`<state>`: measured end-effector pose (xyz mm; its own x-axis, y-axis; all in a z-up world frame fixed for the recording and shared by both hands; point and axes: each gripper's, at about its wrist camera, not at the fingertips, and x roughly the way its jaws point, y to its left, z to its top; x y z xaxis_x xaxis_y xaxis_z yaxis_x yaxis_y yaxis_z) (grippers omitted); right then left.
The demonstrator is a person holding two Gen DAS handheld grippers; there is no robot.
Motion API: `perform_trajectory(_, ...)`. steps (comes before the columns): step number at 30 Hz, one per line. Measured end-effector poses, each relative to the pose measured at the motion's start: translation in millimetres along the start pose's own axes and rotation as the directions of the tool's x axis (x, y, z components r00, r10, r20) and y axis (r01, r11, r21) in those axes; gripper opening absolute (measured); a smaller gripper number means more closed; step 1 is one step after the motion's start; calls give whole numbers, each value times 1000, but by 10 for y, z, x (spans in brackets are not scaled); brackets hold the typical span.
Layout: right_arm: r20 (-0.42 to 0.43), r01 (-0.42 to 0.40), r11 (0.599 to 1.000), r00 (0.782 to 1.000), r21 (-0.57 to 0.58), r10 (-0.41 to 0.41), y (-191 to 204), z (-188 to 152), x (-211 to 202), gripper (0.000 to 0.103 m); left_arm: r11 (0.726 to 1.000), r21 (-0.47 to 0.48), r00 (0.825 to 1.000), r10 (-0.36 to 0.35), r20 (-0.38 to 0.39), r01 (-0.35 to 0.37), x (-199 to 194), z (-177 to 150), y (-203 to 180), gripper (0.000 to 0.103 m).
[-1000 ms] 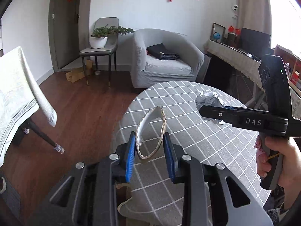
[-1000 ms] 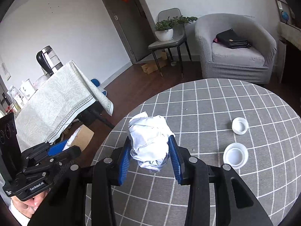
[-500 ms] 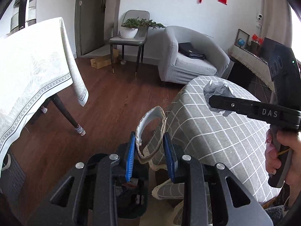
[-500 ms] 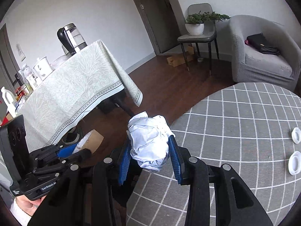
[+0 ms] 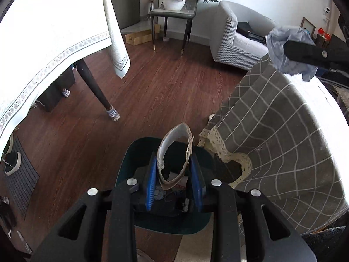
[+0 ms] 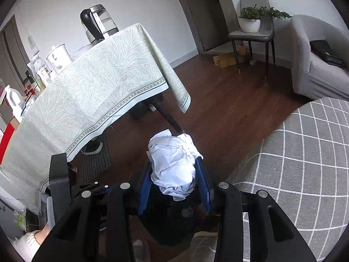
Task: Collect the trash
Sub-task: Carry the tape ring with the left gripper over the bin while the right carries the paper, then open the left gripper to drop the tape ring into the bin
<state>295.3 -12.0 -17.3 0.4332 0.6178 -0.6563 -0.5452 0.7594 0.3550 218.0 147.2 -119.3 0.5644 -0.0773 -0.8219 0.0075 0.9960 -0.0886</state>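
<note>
My left gripper (image 5: 174, 174) is shut on a torn cardboard ring (image 5: 174, 150) and holds it right above a dark green trash bin (image 5: 130, 159) on the floor, with trash inside. My right gripper (image 6: 174, 181) is shut on a crumpled white paper wad (image 6: 173, 166), above the same dark bin (image 6: 183, 222). The wad (image 5: 281, 45) and the right gripper's finger show at the upper right of the left wrist view. The left gripper's body (image 6: 59, 174) shows at the lower left of the right wrist view.
The round table with the grey checked cloth (image 5: 283, 142) hangs right beside the bin. A table with a pale green cloth (image 6: 91, 91) and dark legs stands to the left, with a kettle on it. A grey armchair (image 5: 235, 39) and a chair with a plant stand farther back.
Both grippers have moved off the round table to the left and tipped down over the trash bin, each still holding its piece of trash.
</note>
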Motion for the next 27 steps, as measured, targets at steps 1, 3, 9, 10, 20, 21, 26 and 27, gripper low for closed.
perform_trajectory(1, -3, -4, 1000, 1000, -3, 4, 35, 2, 33, 39, 1000, -3, 1000, 8, -18, -8, 45, -24, 32, 31)
perform_trajectory(3, -12, -12, 1000, 1000, -10, 12, 103, 8, 105, 39, 1000, -13, 998, 18, -55, -19, 140, -74, 105, 31)
perform_trajectory(9, -46, -21, 999, 999, -35, 20, 313, 4, 340, 39, 998, -44, 987, 28, -161, -35, 433, -186, 278, 31)
perform_trajectory(10, -50, -23, 999, 999, -39, 21, 342, 3, 370, 39, 998, -47, 983, 28, -182, -37, 476, -211, 299, 31)
perform_trajectory(20, -84, -41, 998, 996, -57, 36, 535, 1, 607, 39, 998, -55, 959, 26, -283, -44, 654, -426, 475, 32)
perform_trajectory(21, -87, -43, 997, 995, -59, 38, 553, -2, 631, 39, 998, -54, 958, 25, -286, -42, 659, -444, 482, 32)
perform_trajectory(26, -101, -48, 997, 994, -65, 41, 630, 9, 748, 39, 998, -56, 952, 18, -307, -37, 707, -491, 511, 32)
perform_trajectory(27, -102, -49, 997, 994, -65, 42, 638, 8, 763, 39, 998, -57, 950, 15, -311, -34, 710, -501, 524, 32)
